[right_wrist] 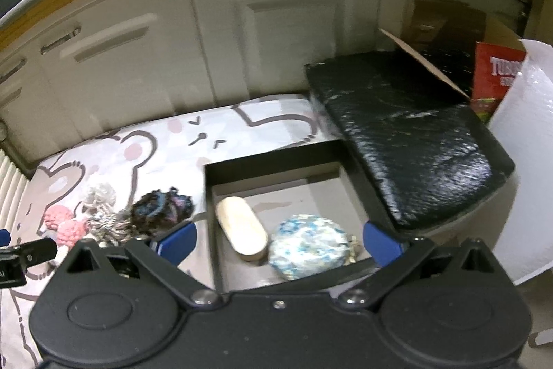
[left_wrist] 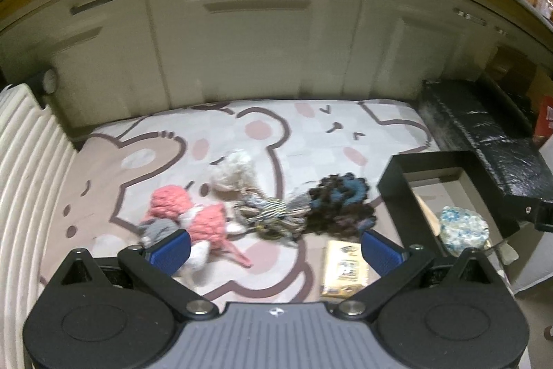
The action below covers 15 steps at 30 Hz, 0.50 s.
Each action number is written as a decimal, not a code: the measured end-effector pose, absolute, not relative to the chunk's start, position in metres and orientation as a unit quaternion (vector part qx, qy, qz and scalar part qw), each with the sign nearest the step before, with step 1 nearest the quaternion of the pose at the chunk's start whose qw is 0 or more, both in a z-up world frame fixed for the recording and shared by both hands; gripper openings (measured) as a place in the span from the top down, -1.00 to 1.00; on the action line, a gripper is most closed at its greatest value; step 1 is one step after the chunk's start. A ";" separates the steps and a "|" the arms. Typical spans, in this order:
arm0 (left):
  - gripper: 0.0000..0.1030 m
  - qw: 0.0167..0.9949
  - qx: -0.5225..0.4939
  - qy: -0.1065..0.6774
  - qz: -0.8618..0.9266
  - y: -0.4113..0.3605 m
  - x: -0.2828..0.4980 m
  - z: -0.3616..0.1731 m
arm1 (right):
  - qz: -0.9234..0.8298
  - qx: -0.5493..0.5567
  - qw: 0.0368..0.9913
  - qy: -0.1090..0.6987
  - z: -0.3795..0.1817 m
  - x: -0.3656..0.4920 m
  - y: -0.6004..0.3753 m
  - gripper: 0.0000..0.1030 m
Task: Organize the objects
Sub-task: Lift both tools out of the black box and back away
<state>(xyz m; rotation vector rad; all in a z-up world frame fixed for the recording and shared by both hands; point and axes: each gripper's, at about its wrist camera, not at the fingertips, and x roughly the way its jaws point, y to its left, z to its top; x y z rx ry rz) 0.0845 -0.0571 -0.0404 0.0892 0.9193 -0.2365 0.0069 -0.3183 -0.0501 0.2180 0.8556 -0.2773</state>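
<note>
On the bear-print mat [left_wrist: 166, 168] lie a pink knitted toy [left_wrist: 193, 217], a white fluffy ball [left_wrist: 235, 172], a striped rope toy [left_wrist: 273, 213], a dark scrunchie [left_wrist: 342, 203] and a yellow packet [left_wrist: 344, 268]. My left gripper [left_wrist: 274, 251] is open and empty above them. A black open box [right_wrist: 276, 158] holds a wooden oval piece [right_wrist: 242, 227] and a blue-white patterned ball [right_wrist: 307, 246]. My right gripper [right_wrist: 278, 241] is open and empty over the box. The box [left_wrist: 394, 175] and ball [left_wrist: 463, 229] also show in the left wrist view.
White cabinet doors [left_wrist: 255, 47] stand behind the mat. A black cushioned lid [right_wrist: 408, 134] lies right of the box. A ribbed white panel [left_wrist: 24, 168] is at the left. A red carton [right_wrist: 494, 78] and a white roll [right_wrist: 518, 161] stand at the right.
</note>
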 end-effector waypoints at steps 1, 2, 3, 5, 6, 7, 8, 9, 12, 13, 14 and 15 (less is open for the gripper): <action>-1.00 0.889 0.042 0.442 -0.111 -0.052 0.084 -0.040 | -0.130 0.104 0.896 0.413 -0.050 0.009 -0.314 -1.00; -1.00 0.890 0.041 0.442 -0.107 -0.048 0.084 -0.040 | -0.127 0.102 0.896 0.412 -0.050 0.011 -0.309 -1.00; -1.00 0.890 0.039 0.442 -0.103 -0.043 0.084 -0.039 | -0.123 0.101 0.897 0.412 -0.050 0.012 -0.305 -1.00; -1.00 0.892 0.036 0.441 -0.095 -0.034 0.084 -0.039 | -0.115 0.099 0.898 0.413 -0.050 0.016 -0.296 -1.00; -1.00 0.892 0.033 0.441 -0.091 -0.028 0.084 -0.038 | -0.111 0.097 0.899 0.413 -0.050 0.018 -0.292 -1.00; -1.00 0.893 0.030 0.441 -0.088 -0.024 0.084 -0.038 | -0.107 0.095 0.899 0.414 -0.050 0.019 -0.288 -1.00; -1.00 0.893 0.028 0.441 -0.084 -0.020 0.083 -0.038 | -0.104 0.093 0.899 0.414 -0.049 0.020 -0.284 -1.00; -1.00 0.894 0.026 0.441 -0.080 -0.016 0.083 -0.037 | -0.101 0.091 0.900 0.414 -0.049 0.022 -0.280 -1.00; -1.00 0.896 0.018 0.439 -0.070 -0.005 0.083 -0.035 | -0.091 0.086 0.901 0.415 -0.049 0.026 -0.269 -1.00; -1.00 0.896 0.016 0.438 -0.068 -0.002 0.082 -0.034 | -0.088 0.084 0.901 0.416 -0.049 0.027 -0.266 -1.00; -1.00 0.896 0.013 0.438 -0.066 0.001 0.082 -0.034 | -0.085 0.083 0.902 0.416 -0.049 0.028 -0.263 -1.00; -1.00 0.897 0.011 0.437 -0.063 0.003 0.082 -0.033 | -0.083 0.082 0.902 0.416 -0.049 0.029 -0.261 -1.00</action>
